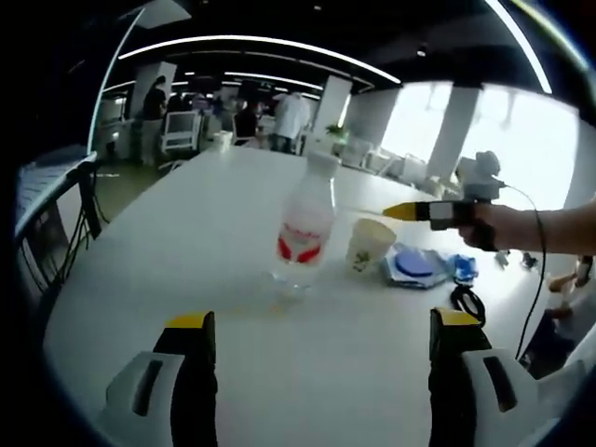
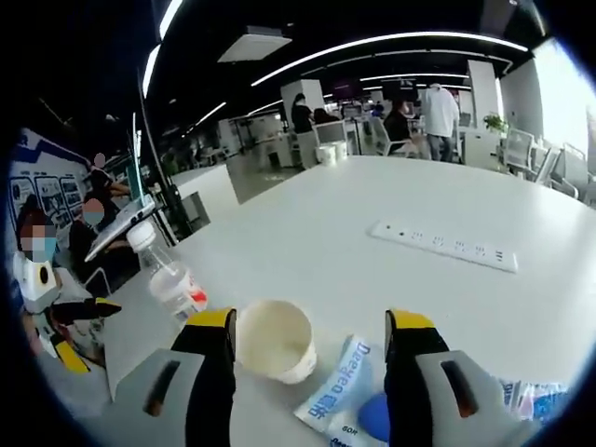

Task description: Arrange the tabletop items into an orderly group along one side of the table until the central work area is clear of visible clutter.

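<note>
bottle [image 1: 304, 228]: upright, frame centre, awaiting a move aside
cup [image 2: 273, 340]: lower centre, between wide-open, empty right gripper [image 2: 310, 345] jaws, lined up for grasping
left gripper [image 1: 321, 349]: wide open, empty

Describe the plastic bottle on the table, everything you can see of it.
The plastic bottle is clear, with a white screw cap and a red-and-white label around its lower body. It looks nearly empty, though the fill level is hard to read. It stands upright on the white table, free of both grippers. In the left gripper view it sits ahead of the open jaws, with a paper cup close beside it; whether they touch is unclear. In the right gripper view it appears leaning, probably from lens distortion.
</note>
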Demonstrator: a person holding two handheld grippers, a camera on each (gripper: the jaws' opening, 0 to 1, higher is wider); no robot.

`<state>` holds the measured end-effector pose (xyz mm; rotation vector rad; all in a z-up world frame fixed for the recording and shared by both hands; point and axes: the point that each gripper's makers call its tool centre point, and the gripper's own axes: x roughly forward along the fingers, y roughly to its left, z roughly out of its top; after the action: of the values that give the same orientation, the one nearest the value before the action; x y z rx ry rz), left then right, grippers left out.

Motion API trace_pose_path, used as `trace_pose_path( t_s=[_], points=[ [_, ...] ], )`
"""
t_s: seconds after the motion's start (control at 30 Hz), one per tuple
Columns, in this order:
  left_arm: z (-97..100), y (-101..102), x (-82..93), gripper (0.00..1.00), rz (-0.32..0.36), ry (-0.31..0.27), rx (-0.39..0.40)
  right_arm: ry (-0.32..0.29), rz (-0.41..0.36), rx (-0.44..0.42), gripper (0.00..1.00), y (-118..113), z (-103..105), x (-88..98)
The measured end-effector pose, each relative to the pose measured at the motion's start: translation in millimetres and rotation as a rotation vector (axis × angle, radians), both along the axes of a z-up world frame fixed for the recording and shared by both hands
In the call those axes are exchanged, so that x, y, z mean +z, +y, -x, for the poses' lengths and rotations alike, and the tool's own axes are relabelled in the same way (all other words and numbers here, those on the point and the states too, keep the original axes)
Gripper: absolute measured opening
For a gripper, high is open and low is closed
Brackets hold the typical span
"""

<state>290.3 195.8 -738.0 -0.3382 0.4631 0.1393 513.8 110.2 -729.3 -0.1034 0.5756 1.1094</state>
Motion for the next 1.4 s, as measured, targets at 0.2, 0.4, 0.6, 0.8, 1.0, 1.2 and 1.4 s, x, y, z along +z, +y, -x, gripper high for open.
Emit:
trace_pose_path(
  t_s=[0.2,0.4,0.6,0.8,1.0,1.2,1.4],
  points=[
    [-2.2,-1,0.0,0.91,-0.001,0.005,-0.008,0.005,-0.008,-0.004,0.61,-7,7,3.3],
    [-6.0,-4,0.1,0.90,-0.005,0.013,-0.028,0.009,-0.019,-0.016,0.61,-17,14,9.8],
    [-10.5,-1,2.8,0.90,-0.019,0.014,-0.038,0.014,-0.027,-0.020,0.60,-28,20,12.4],
    [-13.5,3,5.3,0.89,-0.031,0.018,-0.048,0.022,-0.032,-0.043,0.60,-43,25,11.4],
    [-19.3,3,6.9,0.88,-0.041,0.021,-0.064,0.033,-0.042,-0.058,0.59,-57,32,11.5],
    [-27.0,0,8.4,0.87,-0.043,0.023,-0.085,0.040,-0.048,-0.080,0.59,-72,39,11.1],
    [-38.1,-2,13.5,0.86,-0.050,0.016,-0.109,0.059,-0.056,-0.108,0.59,-85,49,6.1]
  ],
)
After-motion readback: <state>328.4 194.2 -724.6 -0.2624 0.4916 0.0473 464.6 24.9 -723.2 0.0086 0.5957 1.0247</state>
